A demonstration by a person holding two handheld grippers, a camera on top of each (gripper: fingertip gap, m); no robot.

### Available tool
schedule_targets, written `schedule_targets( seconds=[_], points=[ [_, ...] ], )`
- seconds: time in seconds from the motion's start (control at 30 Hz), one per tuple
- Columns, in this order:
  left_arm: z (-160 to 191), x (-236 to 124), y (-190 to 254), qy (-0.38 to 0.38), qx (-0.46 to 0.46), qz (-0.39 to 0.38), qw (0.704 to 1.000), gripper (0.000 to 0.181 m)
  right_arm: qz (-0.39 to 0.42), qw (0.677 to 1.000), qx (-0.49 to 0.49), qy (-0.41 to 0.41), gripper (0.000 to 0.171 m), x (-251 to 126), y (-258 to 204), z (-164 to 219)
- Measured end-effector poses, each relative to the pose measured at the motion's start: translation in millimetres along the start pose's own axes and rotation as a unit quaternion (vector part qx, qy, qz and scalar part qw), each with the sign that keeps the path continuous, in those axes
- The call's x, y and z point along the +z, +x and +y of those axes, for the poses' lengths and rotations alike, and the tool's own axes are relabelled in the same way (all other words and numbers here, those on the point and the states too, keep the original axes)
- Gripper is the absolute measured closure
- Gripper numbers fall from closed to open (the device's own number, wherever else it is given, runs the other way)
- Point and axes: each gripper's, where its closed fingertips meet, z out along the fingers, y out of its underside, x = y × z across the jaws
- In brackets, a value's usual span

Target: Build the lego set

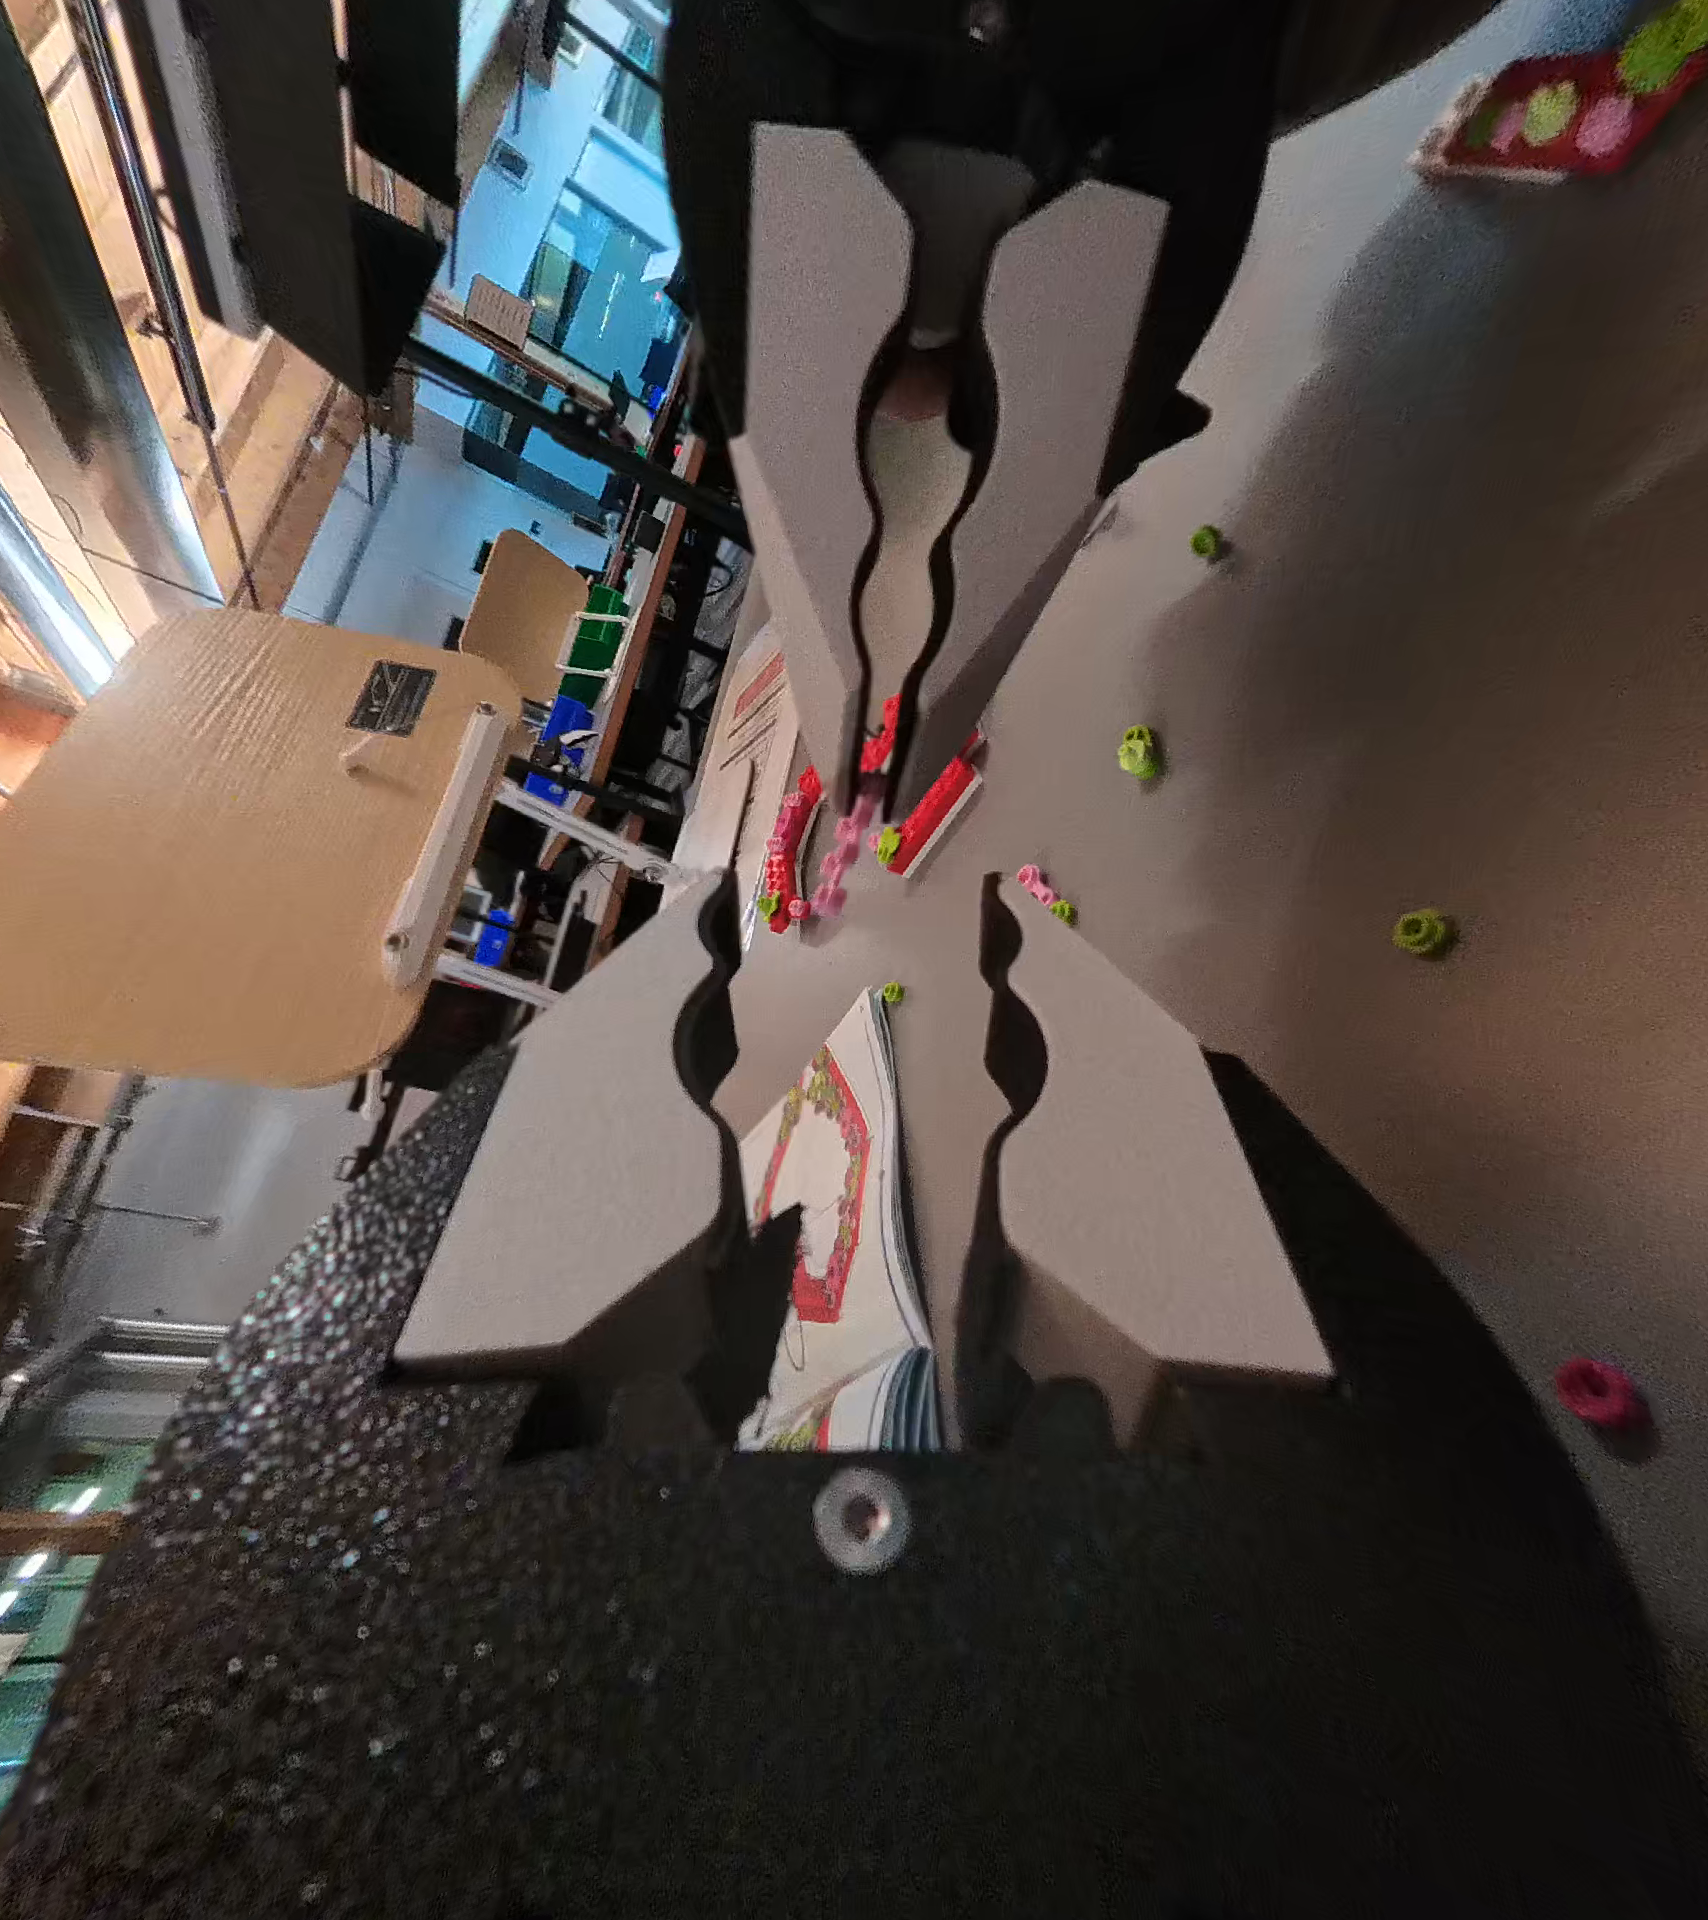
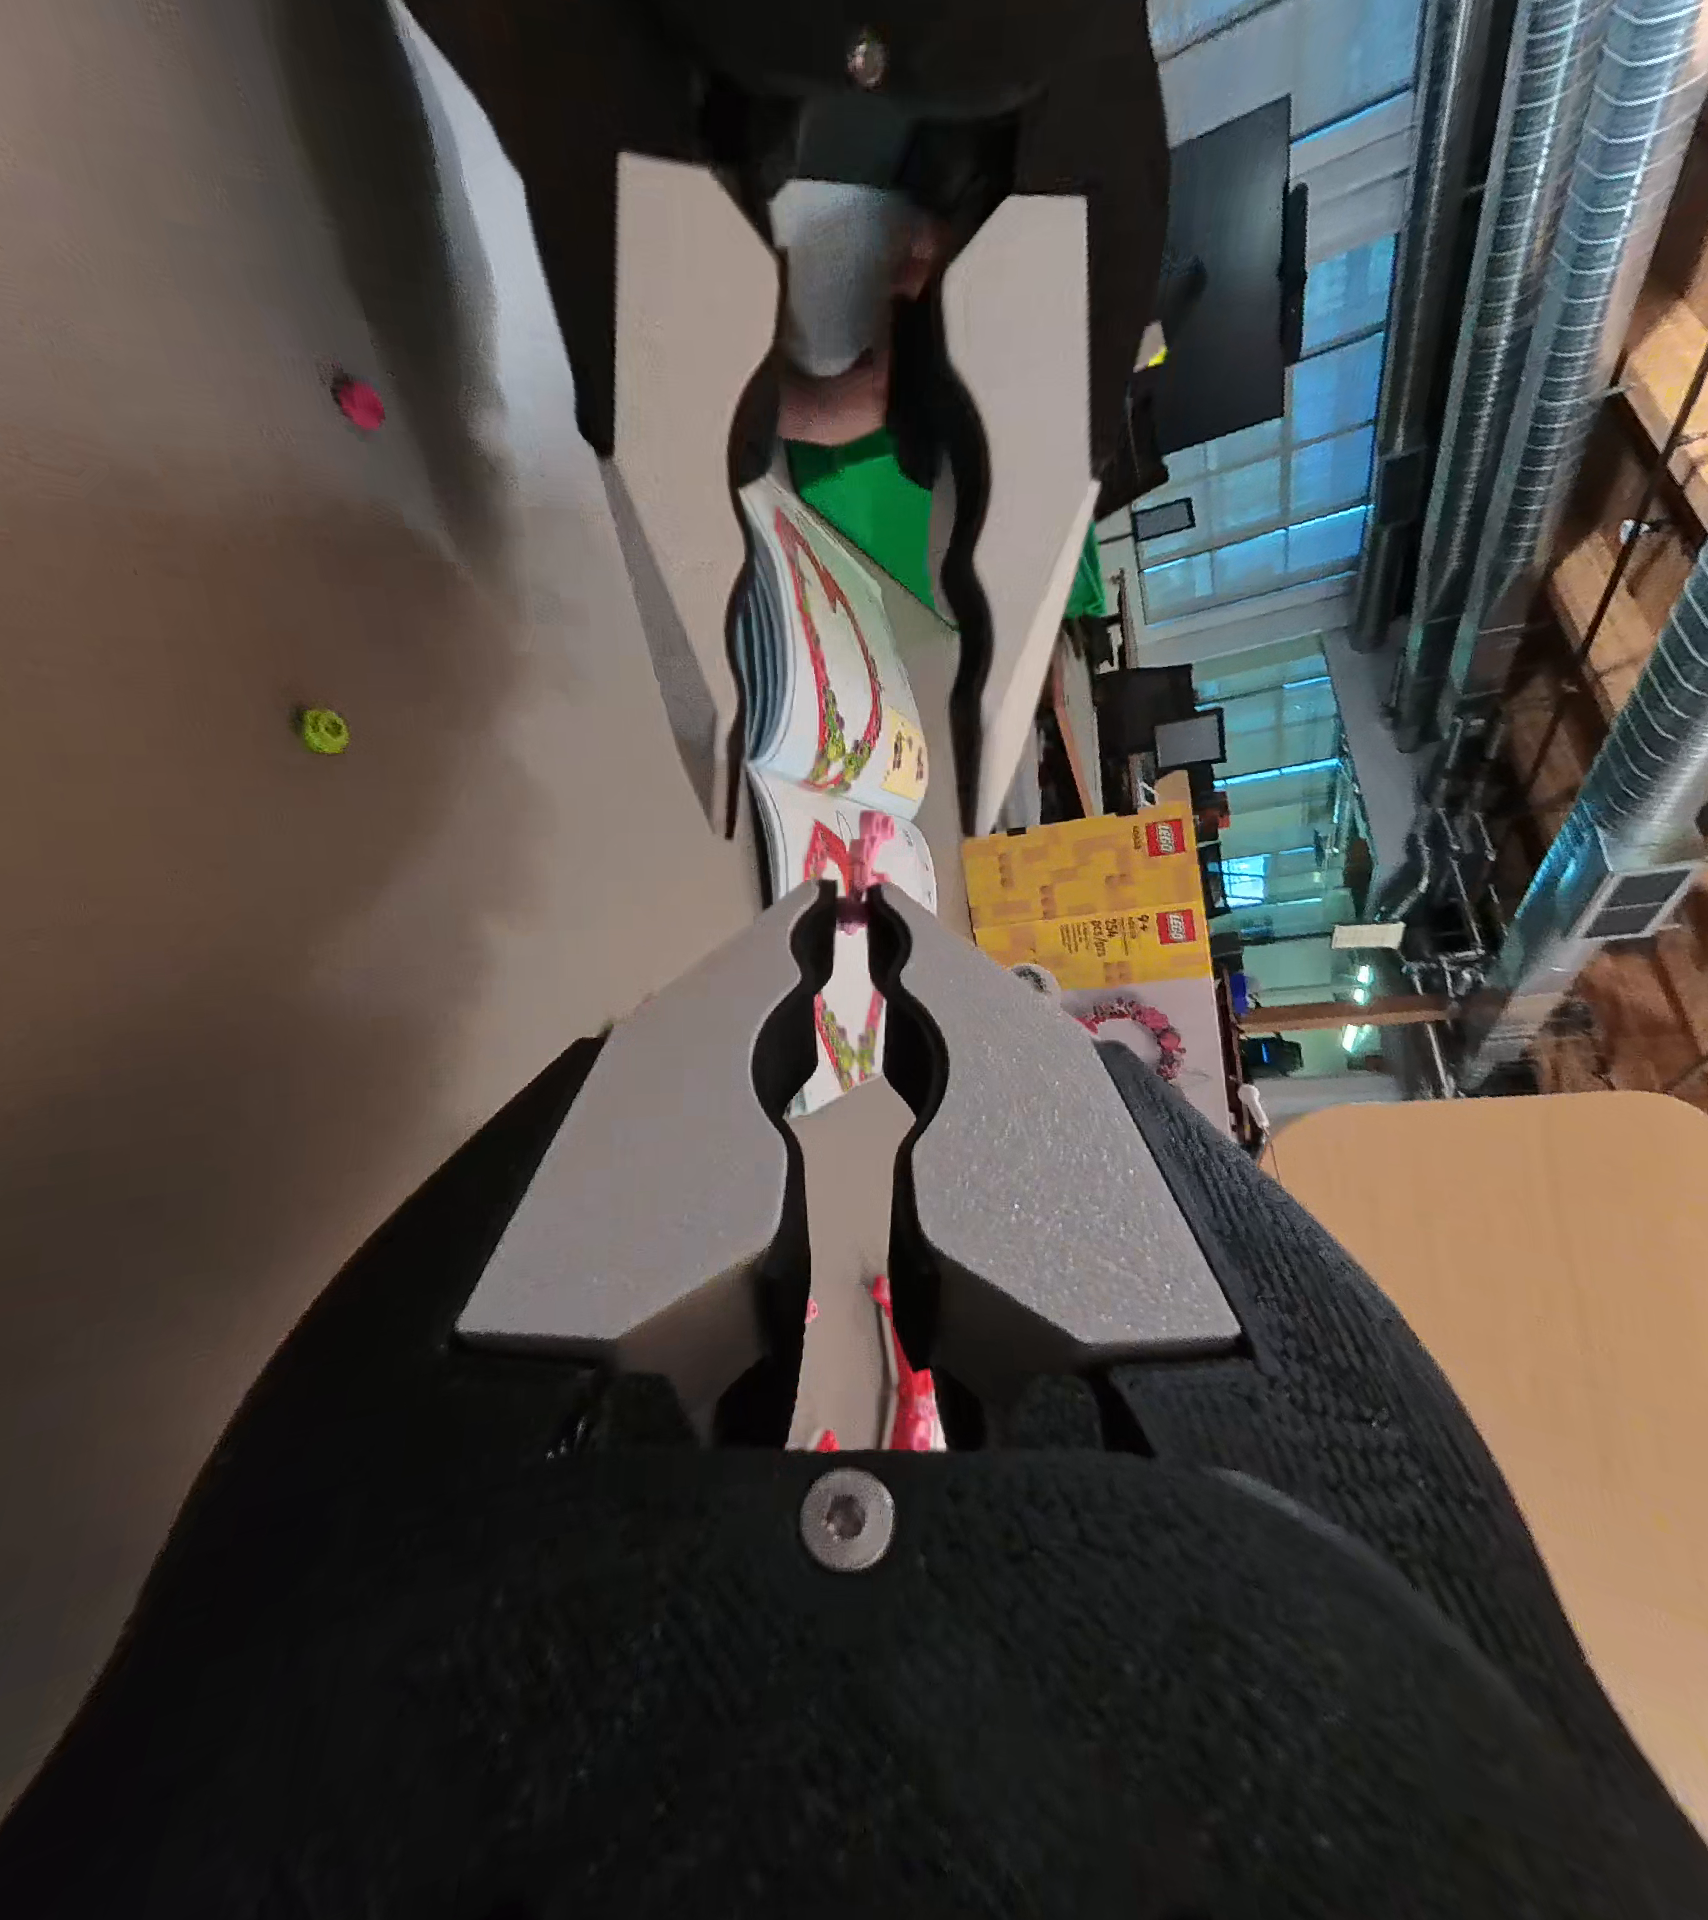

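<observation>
1. Left wrist view: the left gripper (image 1: 855, 894) stands with its jaws spread wide and nothing between them, hovering above the open instruction booklet (image 1: 834, 1195) on the grey table (image 1: 1452, 675).
2. Facing it in the same view, the right gripper (image 1: 869, 800) has its fingertips nipped on a pink chain of small pieces (image 1: 845, 847), which trails down toward the table.
3. Around that chain lie two built sections: a curved red strip (image 1: 790, 847) to one side and a straight red-and-white segment (image 1: 938, 805) to the other. They are apart from each other, so I judge the frame only part-assembled.
4. Loose parts are scattered well apart: lime-green studs (image 1: 1139, 750), a magenta round piece (image 1: 1598, 1392), and a small pink-and-green cluster (image 1: 1042, 888). A red tray of sorted pieces (image 1: 1567, 120) sits at the far corner.
5. Right wrist view: the right gripper (image 2: 855, 902) is closed on the pink chain of small pieces (image 2: 865, 847), held above the booklet (image 2: 829, 665), whose pages show a heart-shaped outline.
6. The left gripper (image 2: 845, 821) faces it, open and empty. The yellow set box (image 2: 1084, 899) stands beyond.
7. Judgement: the build is at an early-to-middle stage; the segments remain to be joined and most decorations remain to be placed.
</observation>
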Motion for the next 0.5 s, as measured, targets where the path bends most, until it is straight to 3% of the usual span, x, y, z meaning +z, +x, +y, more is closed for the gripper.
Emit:
schedule_targets(
  seconds=[0.17,0.2,0.37,0.47,0.5],
  points=[
    [0.6,1.5,2.8,-0.006,0.035,-0.008,0.999,0.162,-0.016,1.0,0.004,0.009,0.167,0.0,-3.4,-5.7],
    [0.2,1.3,2.9,-0.009,0.042,-0.009,0.999,0.176,-0.018,1.0,0.006,0.011,0.167,0.2,-3.8,-6.5],
    [9.4,1.5,-1.2,-0.047,0.092,-0.023,0.994,0.179,-0.007,1.0,0.017,-0.003,0.167,7.2,-2.3,-4.4],
    [30.9,-6.7,-21.6,-0.086,0.084,-0.053,0.991,0.179,-0.013,0.995,0.094,0.002,0.155,8.3,2.7,-4.0],
    [40.4,-11.5,-31.1,-0.102,0.078,-0.068,0.989,0.179,-0.033,0.99,0.138,0.006,0.159,7.8,1.0,-4.4]
  ],
)
